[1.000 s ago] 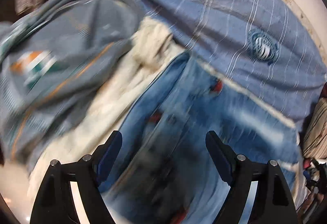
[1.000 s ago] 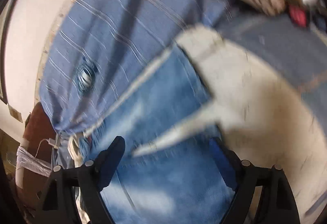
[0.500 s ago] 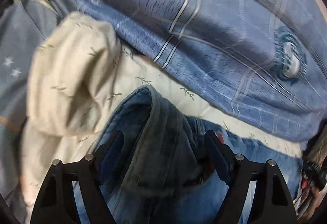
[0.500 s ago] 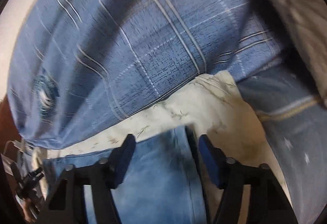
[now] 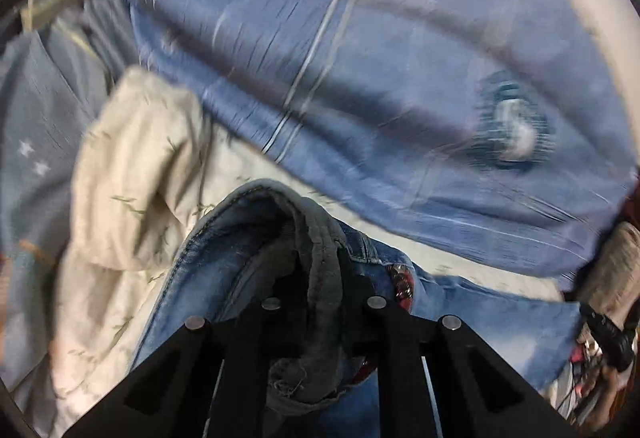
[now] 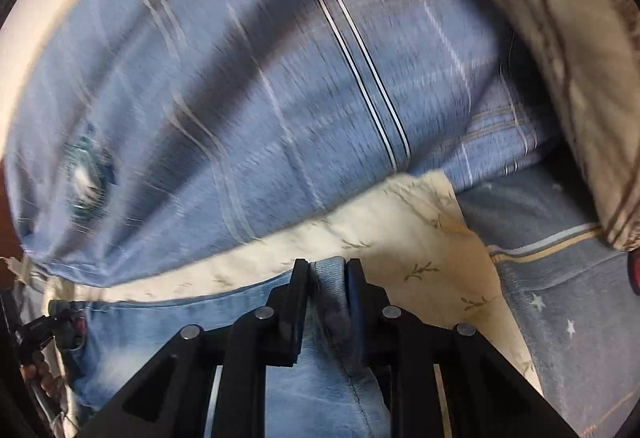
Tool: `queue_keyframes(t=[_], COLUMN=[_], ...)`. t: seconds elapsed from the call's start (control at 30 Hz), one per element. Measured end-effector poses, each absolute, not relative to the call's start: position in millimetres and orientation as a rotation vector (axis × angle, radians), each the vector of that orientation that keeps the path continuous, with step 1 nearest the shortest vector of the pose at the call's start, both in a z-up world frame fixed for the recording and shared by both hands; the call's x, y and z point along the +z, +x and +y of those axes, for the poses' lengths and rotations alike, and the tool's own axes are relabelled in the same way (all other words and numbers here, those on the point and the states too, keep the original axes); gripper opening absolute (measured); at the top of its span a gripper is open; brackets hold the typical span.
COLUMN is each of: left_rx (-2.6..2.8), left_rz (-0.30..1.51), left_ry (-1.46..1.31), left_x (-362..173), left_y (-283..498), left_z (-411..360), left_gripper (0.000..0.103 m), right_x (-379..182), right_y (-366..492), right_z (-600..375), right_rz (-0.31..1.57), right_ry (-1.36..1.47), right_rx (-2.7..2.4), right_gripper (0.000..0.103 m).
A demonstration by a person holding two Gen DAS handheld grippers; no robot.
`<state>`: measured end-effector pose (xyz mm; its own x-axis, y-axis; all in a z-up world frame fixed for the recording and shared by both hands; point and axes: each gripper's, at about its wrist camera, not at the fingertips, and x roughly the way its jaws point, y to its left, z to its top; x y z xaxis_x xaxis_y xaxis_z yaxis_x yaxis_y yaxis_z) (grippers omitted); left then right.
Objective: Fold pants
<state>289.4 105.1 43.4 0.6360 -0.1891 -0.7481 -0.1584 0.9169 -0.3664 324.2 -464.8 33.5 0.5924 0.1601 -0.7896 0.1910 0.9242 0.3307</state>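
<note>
Blue jeans lie on a cream leaf-print sheet. In the left wrist view my left gripper is shut on a bunched edge of the jeans, and the dark grey inner side of the denim folds over between its fingers. In the right wrist view the jeans run under my right gripper. Its jaws are closing, and the pads press on a narrow upright fold of denim at the jeans' far edge. The cream sheet shows just beyond.
A large blue plaid pillow fills the space behind the jeans. A grey-blue blanket with white stars lies to the side. A brown striped cloth is at the upper right. Cables and clutter sit at the bed's edge.
Both grippers moved along the jeans toward the pillow, reached the jeans' far edge and went from wide open to closed on the denim. The left one now has a bunched fold.
</note>
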Motion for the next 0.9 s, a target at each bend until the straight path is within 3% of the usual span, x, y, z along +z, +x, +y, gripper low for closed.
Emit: queue_keyframes(t=[0.23,0.43,0.5,0.57,0.6,0.63,0.67,0.9], left_rx=[-0.121,-0.163,-0.141,-0.102,-0.072,-0.029,-0.011,0.151], left_rz=[0.75,0.802,0.854,0.927,0.966,0.988,0.982,0.841], left_ry=[-0.451,-0.508,-0.539,-0.619,-0.669,-0.728,-0.768,-0.93], left_x=[98,64,42,16,6,-2,-5,21], left_y=[191,88,70,60,56,50,43,-1], left_z=[115,137,144,152,156,160,162,142], left_gripper=[0.012,0.014,0.02,0.033,0.05,0.062,0.064,0.073], right_x=[85,95,79,48,34,15,5,2], right_y=[247,134,94,64,55,43,34,-15], right_z=[-471,-487,-490,-491,-492,-494,-497,-516], right_rz=[0.81,0.75,0.78,0.867,0.908,0.973,1.012,0.876], right_ry=[0.482,0.553,0.591,0.629,0.645,0.68,0.714,1.103], right_rx=[0.049,0.107,0.126,0.136,0.126,0.095,0.064,0.077], right_gripper=[0.02,0.02,0.021,0.025,0.032,0.066,0.086,0.086])
